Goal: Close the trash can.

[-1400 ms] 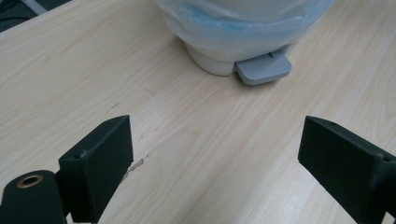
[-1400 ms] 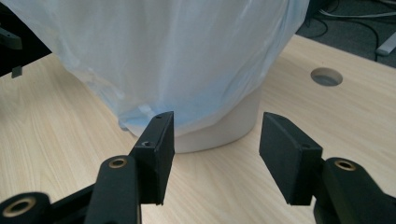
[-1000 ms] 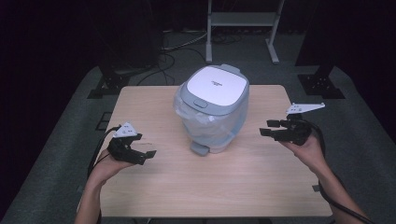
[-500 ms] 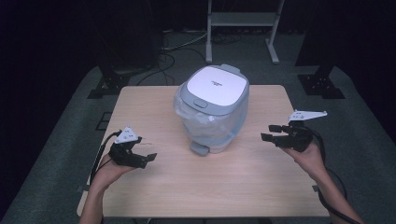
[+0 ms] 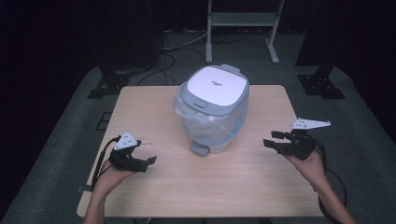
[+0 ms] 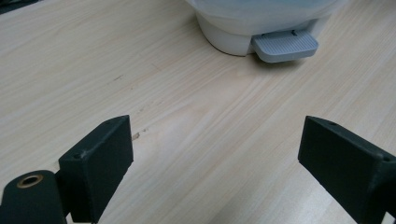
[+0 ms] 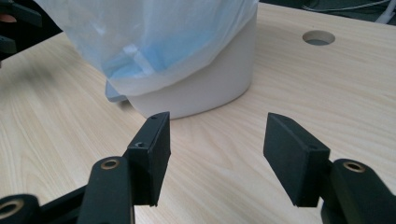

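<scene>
Both hand-held grippers, left (image 5: 148,162) and right (image 5: 272,140), gape empty beside the bag-lined pedal bin (image 5: 212,108).

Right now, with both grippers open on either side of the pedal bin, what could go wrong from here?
1. The plastic liner hangs loose over the pedal bin's side; fingers closing there may pinch film and tear it.
2. The pedal juts out low; a nudge from the left gripper could pop the lid.
3. A one-sided push by the right gripper might slide the bin.

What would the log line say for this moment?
left gripper: open, holds nothing | right gripper: open, holds nothing | bin: mid-table, lid shut, bag inside | pedal: untouched
</scene>
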The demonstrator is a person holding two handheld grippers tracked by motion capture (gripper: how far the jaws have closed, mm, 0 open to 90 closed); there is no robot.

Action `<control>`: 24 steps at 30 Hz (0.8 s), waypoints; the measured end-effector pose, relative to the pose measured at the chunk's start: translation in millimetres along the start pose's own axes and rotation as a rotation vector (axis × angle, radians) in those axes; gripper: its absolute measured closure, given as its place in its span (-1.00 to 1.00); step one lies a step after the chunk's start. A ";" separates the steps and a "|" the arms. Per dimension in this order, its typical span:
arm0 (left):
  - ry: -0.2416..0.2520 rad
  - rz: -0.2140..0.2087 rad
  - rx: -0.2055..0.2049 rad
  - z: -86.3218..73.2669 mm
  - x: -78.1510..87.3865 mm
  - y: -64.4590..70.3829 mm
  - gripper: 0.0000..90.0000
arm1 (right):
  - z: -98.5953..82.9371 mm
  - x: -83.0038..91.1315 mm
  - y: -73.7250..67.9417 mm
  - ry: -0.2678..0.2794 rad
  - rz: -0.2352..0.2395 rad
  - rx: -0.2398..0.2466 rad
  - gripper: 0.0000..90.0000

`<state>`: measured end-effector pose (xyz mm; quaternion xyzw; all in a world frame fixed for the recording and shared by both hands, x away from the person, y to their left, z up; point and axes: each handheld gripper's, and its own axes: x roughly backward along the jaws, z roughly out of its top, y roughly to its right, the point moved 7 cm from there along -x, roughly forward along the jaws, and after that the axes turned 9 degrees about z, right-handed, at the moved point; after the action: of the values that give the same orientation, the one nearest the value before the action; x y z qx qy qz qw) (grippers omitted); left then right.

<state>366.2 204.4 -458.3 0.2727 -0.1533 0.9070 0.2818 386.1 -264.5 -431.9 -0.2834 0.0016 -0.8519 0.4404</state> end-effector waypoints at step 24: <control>0.012 0.022 0.011 -12.7 -6.8 4.5 -0.79 | -48.4 -1.6 0.9 0.019 -0.038 -0.035 -0.12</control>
<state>363.0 203.5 -473.0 0.2672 -0.1496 0.9125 0.2713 364.1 -275.8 -473.5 -0.2830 0.0155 -0.8627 0.4189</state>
